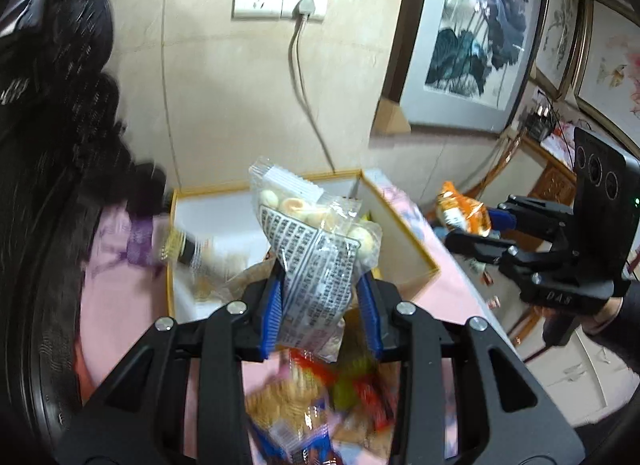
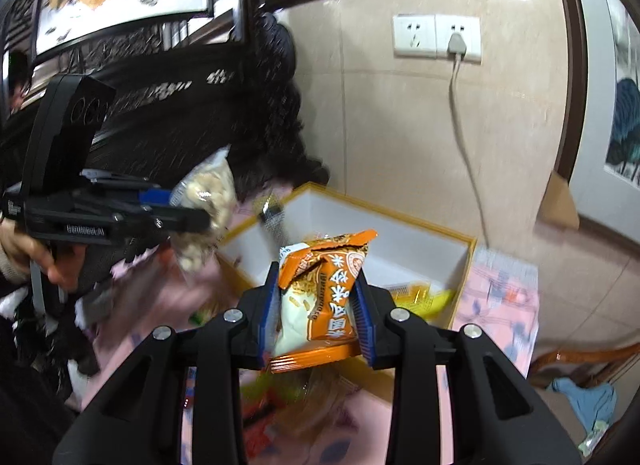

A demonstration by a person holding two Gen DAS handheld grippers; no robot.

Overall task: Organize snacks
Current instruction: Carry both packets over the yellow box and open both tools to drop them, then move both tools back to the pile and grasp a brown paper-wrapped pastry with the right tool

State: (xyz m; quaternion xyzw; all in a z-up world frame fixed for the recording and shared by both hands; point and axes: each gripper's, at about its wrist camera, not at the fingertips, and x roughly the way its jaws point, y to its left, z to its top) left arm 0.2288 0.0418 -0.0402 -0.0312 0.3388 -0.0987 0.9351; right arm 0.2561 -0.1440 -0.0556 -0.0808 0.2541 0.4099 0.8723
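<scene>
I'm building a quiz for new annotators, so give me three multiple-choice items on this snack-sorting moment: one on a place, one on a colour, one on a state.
1. Where does the white box stand?
A. on the pink cloth, by the wall with the sockets
B. on a chair seat
C. on a bare floor

2. What colour is the packet in the right gripper?
A. green
B. orange
C. purple

3. What is the state of the left gripper?
A. open and empty
B. shut on a bottle
C. shut on the clear packet

Key: 1 A, pink cloth lies around the box and the wall sockets are just behind it. 2 B, the orange packet sits between the blue pads. 3 C, both pads press the clear packet of pale round snacks, held up above the box.
</scene>
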